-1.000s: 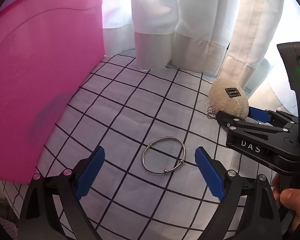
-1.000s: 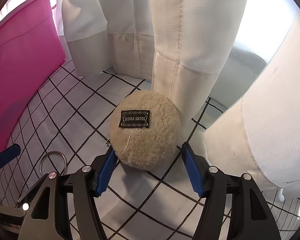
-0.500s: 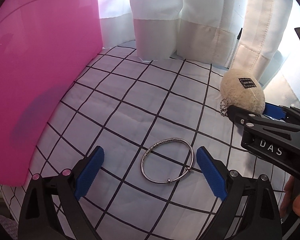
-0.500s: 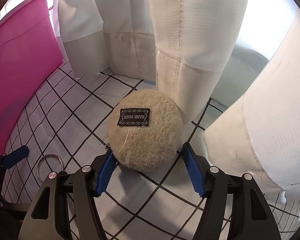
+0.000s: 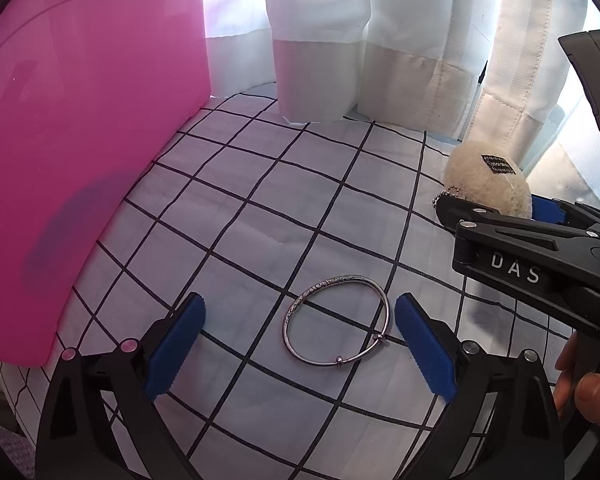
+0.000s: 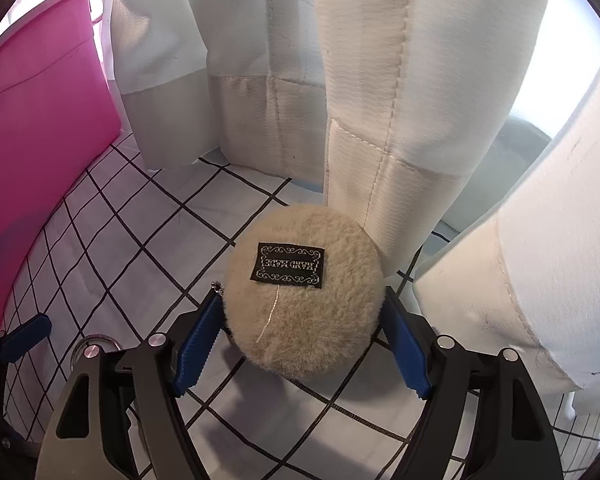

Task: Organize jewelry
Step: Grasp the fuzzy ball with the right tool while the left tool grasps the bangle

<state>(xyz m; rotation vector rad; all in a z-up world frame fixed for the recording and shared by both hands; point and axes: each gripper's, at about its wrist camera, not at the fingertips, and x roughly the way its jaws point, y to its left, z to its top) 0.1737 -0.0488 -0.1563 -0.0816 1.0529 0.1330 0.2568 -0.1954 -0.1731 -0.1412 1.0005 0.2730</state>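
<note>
Right tool (image 6: 302, 344) jaws just widened; plush ball (image 6: 304, 292) between, untouched.

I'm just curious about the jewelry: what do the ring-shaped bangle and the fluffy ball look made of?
The bangle looks like silver-toned metal: thin, shiny, with an engraved stretch and small beads at its clasp. The fluffy ball seems to be cream plush or faux fur, judging by its fuzzy nap, with a black woven label sewn on. A small metal bead chain hangs from it.

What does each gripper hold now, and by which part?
Nothing is held. The right gripper has just been opening its jaws, with the ball between them, apparently unpressed. The left gripper stands open around the bracelet on the cloth.
</note>
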